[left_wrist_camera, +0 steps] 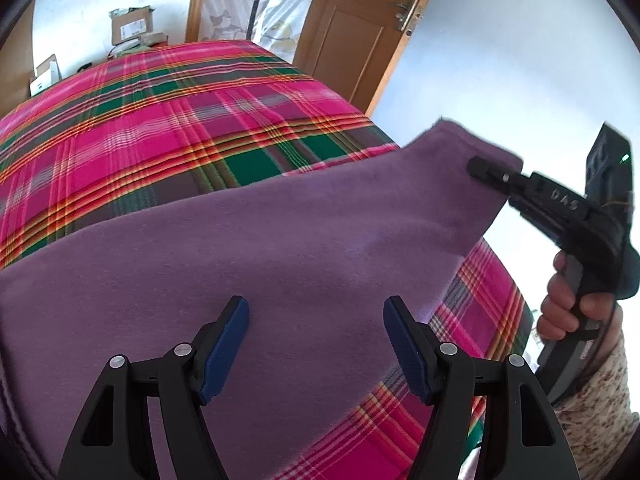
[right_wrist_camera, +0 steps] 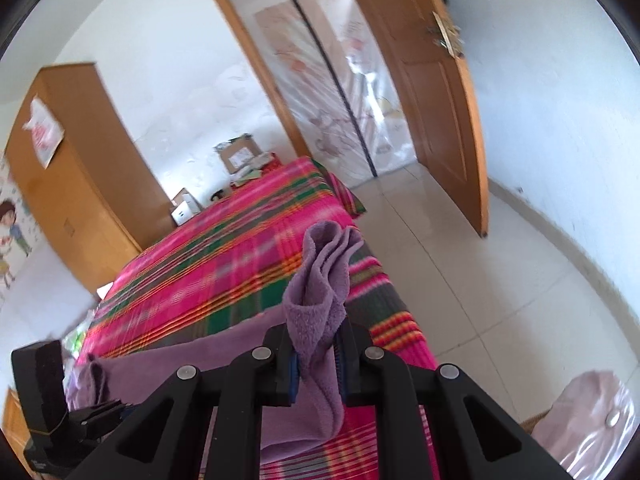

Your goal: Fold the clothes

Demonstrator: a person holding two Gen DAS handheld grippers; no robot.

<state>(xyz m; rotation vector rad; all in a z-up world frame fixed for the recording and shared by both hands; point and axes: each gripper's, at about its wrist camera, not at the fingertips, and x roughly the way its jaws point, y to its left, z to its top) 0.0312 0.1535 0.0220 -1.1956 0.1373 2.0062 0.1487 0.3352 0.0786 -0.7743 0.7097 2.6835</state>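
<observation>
A purple garment (left_wrist_camera: 248, 248) lies spread over the plaid bed cover (left_wrist_camera: 168, 120). My left gripper (left_wrist_camera: 316, 322) hangs open just above the garment, and its blue pads (left_wrist_camera: 226, 344) pinch nothing. In the same view my right gripper (left_wrist_camera: 482, 169) comes in from the right, held by a hand (left_wrist_camera: 560, 312), and lifts one corner of the garment off the bed. In the right wrist view my right gripper (right_wrist_camera: 318, 346) is shut on a bunched fold of the purple garment (right_wrist_camera: 320, 280), which stands up between the fingers and hangs down below them. The left gripper's body (right_wrist_camera: 44, 412) shows at the lower left.
The bed (right_wrist_camera: 240, 248) runs away toward cardboard boxes (right_wrist_camera: 238, 156) by the far wall. A wooden wardrobe (right_wrist_camera: 76, 176) stands to its left. An open wooden door (right_wrist_camera: 436, 96) and tiled floor (right_wrist_camera: 460, 280) lie to its right. A pale pink object (right_wrist_camera: 592, 420) sits at the lower right.
</observation>
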